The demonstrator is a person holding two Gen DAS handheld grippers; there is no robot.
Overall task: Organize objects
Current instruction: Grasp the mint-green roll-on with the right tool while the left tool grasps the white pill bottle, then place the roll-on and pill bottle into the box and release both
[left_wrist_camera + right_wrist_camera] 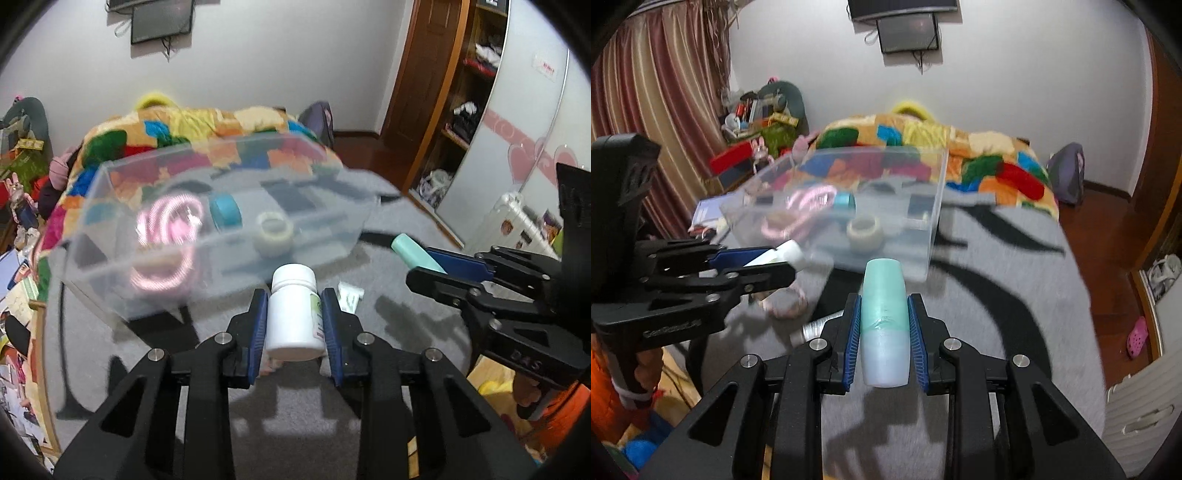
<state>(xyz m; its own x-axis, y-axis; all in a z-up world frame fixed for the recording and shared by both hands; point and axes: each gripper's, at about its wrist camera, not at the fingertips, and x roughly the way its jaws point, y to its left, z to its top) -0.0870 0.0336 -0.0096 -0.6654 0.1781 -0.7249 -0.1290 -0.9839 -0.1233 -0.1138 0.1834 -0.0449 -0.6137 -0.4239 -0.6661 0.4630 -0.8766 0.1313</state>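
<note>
A clear plastic bin (110, 266) (934, 206) sits on the grey bed cover. It holds a pink coiled cable (166, 236) (798, 210), a blue tape roll (226, 211) (844, 200) and a pale tape roll (274, 234) (864, 230). My left gripper (294, 295) is shut on a white pill bottle (293, 314), held just in front of the bin. My right gripper (884, 310) is shut on a mint green tube (884, 325) (413, 253), also in front of the bin. Each gripper shows in the other's view.
A colourful patchwork quilt (192, 133) (979, 155) lies behind the bin. A small packet (349, 297) lies on the cover near the left gripper. A pink ring (785, 304) and a white tube (816, 328) lie left of the right gripper. A wardrobe (472, 92) stands to the right.
</note>
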